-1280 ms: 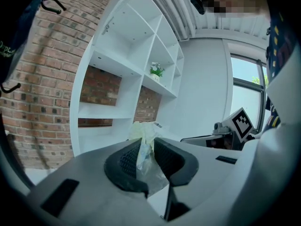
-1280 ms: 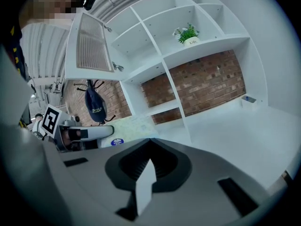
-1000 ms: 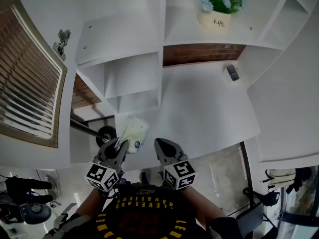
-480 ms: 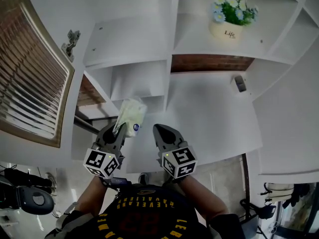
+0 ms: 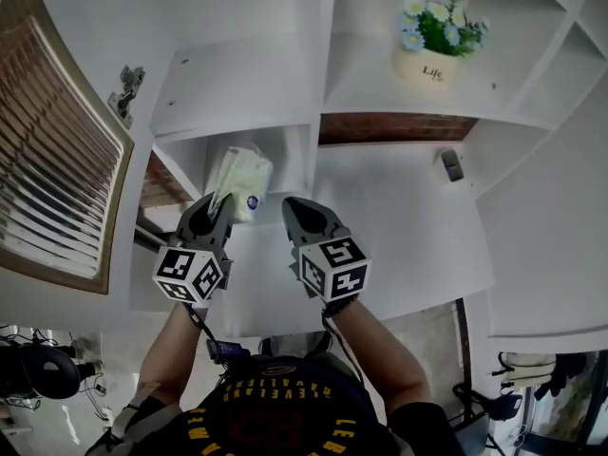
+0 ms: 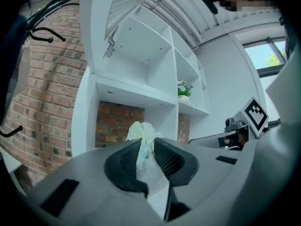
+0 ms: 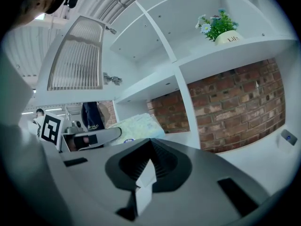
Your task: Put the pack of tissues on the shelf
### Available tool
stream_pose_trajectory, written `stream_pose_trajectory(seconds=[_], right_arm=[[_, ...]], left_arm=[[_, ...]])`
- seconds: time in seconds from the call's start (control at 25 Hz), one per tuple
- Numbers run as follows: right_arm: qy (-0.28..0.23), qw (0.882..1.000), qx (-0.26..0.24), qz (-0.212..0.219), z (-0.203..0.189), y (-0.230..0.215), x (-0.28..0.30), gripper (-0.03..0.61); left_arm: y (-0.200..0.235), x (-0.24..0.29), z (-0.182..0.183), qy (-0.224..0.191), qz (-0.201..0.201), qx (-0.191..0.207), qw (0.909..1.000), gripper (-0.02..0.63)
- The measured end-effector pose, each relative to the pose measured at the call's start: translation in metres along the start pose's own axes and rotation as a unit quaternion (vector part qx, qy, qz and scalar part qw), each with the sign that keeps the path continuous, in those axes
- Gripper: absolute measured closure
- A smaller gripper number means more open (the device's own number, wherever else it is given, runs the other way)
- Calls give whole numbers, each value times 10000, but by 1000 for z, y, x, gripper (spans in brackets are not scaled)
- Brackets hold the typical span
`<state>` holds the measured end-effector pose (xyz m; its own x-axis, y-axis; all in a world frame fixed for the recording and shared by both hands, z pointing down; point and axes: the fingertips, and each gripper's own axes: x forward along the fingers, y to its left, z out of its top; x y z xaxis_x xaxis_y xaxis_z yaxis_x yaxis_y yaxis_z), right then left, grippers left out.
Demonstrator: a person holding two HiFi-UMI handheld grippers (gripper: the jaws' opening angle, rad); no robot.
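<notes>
Pale-green plastic wrapping is bunching between the jaws of the left gripper, which are pinching nearly together on the near end of the pack of tissues. The rest of the pack is sticking out ahead of the jaws. So the pickup and the carry are looking done, and the pack is riding in the gripper, not lying on any surface.

Just to the right of it, the right gripper is hovering over the white desk with its jaws drawn together on nothing, taking no part in the hold.

Straight ahead of the left gripper, the far end of the pack is reaching the mouth of the low compartment of the white shelf. Whether it is touching the compartment's floor I cannot tell; in the right gripper view it is sitting about level with that board.

What is remaining, as I judge it, is pushing the pack further in, lowering it onto the board, letting the jaws go and drawing the gripper back out.

Farther off and to the right of both grippers, a flower pot is standing in a higher compartment, well apart from the pack, with a brick wall showing below it.
</notes>
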<state>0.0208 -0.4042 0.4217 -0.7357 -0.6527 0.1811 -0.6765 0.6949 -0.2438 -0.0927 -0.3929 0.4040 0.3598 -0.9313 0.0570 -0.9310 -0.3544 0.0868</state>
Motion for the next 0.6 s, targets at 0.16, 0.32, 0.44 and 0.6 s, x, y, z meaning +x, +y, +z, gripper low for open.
stream_pose_trajectory(seconds=[0.16,0.32,0.44,0.6], right_arm=[[-39,9999,92,-47,13,-10,17,581],[-52,9999,122,-83,21,-17,32,581],[-3,9999,90,-83,24,-20,44,581],[121,9999,34,-74,19,-21,56,581]], left_arm=[[20,26,0,68,167,-299,9994,554],[38,48,3,76,370,-516,9980,554],[45,64,1,160,471,-447,9978,554],[54,87,-14,415,602,-221,9971,554]])
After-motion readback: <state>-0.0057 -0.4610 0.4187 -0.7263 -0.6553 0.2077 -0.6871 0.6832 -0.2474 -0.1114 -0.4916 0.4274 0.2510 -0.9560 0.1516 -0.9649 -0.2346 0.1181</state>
